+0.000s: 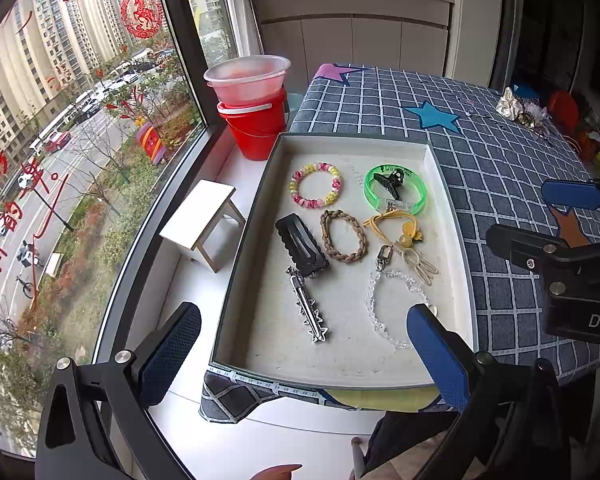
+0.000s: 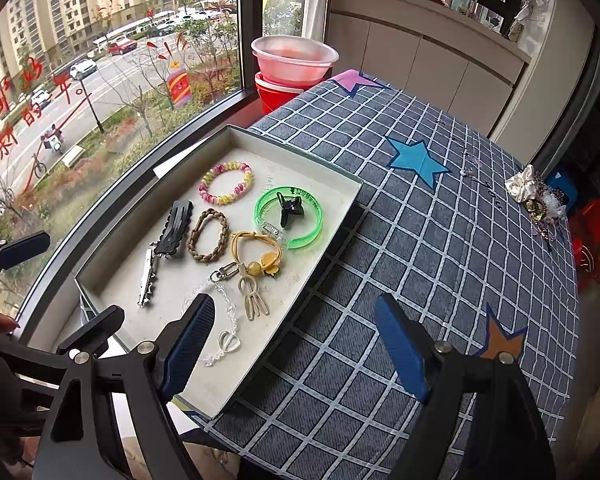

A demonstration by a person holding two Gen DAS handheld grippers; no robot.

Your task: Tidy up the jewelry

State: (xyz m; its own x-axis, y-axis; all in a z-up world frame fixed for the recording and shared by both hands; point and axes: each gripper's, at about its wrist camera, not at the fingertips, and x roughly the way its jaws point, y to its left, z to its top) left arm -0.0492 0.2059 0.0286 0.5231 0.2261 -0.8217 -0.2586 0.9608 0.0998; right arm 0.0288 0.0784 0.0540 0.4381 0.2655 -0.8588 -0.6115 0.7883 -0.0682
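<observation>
A shallow grey tray point(image 1: 284, 352) point(image 2: 116, 284) on the checked cloth holds a pink-yellow bead bracelet point(image 1: 335, 188) point(image 2: 224, 200) and a green bangle point(image 1: 369, 196) point(image 2: 304, 242) around a black claw clip point(image 1: 388, 182). It also holds a black snap clip point(image 1: 300, 248), a braided brown tie point(image 2: 192, 240), a yellow tie point(image 2: 260, 264), a clear bead bracelet point(image 1: 374, 316) and a silver clip point(image 1: 310, 312). My left gripper point(image 1: 304, 336) hovers open over the tray's near end. My right gripper point(image 2: 298, 334) stands open over the tray's right edge, holding nothing.
More jewelry lies in a heap point(image 1: 520, 110) point(image 2: 536, 196) at the table's far right edge. A red bucket point(image 1: 256, 132) topped by a clear bowl and a white stool point(image 1: 204, 224) stand on the sill beside the window, left of the tray.
</observation>
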